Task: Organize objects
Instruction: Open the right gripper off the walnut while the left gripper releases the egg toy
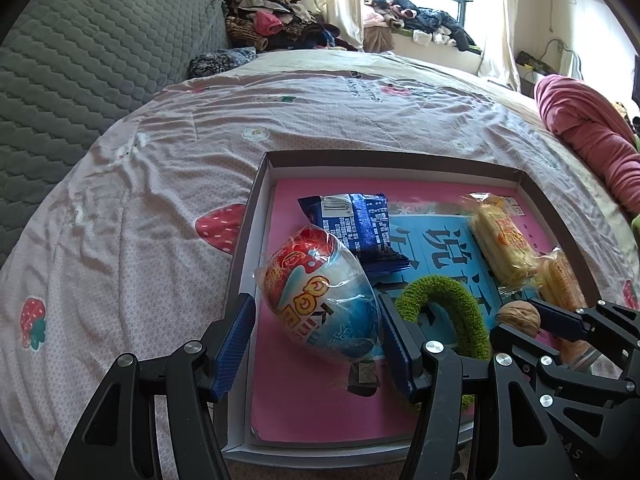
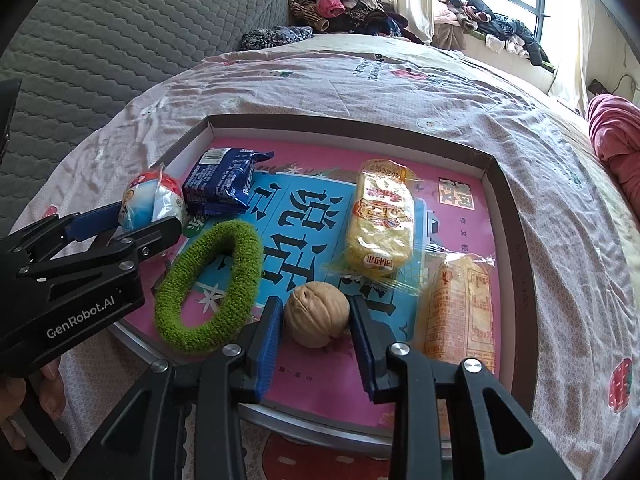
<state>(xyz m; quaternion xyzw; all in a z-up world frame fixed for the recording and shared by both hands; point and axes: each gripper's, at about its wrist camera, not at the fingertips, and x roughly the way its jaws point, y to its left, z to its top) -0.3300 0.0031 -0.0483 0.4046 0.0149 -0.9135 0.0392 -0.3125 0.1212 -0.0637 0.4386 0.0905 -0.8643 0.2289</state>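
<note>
A shallow cardboard tray (image 1: 264, 184) (image 2: 496, 168) with a pink and blue printed sheet lies on the bed. My left gripper (image 1: 316, 304) (image 2: 140, 220) is shut on a red, white and blue snack packet (image 1: 320, 300) (image 2: 150, 198) just inside the tray's left wall. My right gripper (image 2: 315, 305) (image 1: 516, 318) holds a walnut (image 2: 316, 314) (image 1: 518, 316) low over the tray's near part, both pads touching it. A green fuzzy hair ring (image 2: 208, 288) (image 1: 448, 300) lies between the two grippers.
The tray also holds a blue wrapped packet (image 1: 356, 228) (image 2: 222, 178) at the back left and two yellow wafer packs (image 2: 380, 224) (image 2: 460, 312) on the right. Around it spreads the strawberry-print bedsheet (image 1: 160, 200), with a grey quilted cover (image 1: 80, 60) to the left and a pink blanket (image 1: 580, 132) to the right.
</note>
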